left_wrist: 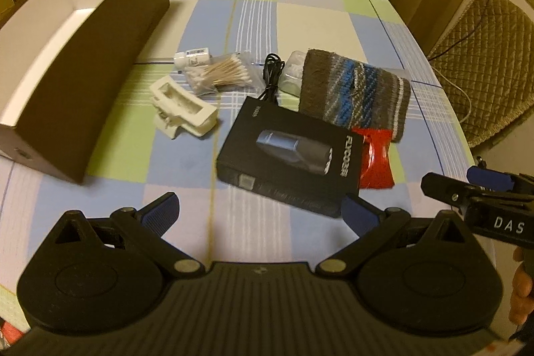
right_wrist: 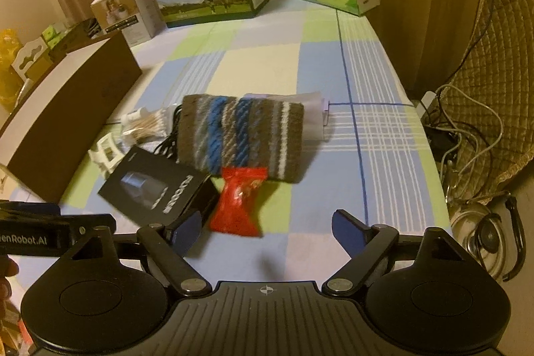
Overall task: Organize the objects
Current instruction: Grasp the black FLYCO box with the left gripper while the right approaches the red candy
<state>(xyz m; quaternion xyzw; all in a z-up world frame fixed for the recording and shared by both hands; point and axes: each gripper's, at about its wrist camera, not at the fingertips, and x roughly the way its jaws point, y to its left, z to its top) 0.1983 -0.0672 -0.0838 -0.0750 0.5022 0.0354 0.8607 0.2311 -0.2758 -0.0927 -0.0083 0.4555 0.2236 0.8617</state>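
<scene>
Left tool (left_wrist: 260,212) agape beside diagonally lying black box (left_wrist: 290,155).

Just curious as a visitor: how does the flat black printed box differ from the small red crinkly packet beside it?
The black box is rigid and rectangular; the red packet is soft, pinched at its middle. The box looks far larger. The box lies fully exposed; the packet's far end touches the striped knitted cloth. Both lie on the checked tablecloth.

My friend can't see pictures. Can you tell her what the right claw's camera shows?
The open right claw hovers over a checkered table, just before a red candy wrapper. Behind it lie a striped knitted pouch and a black box, with a brown storage box at left.
</scene>
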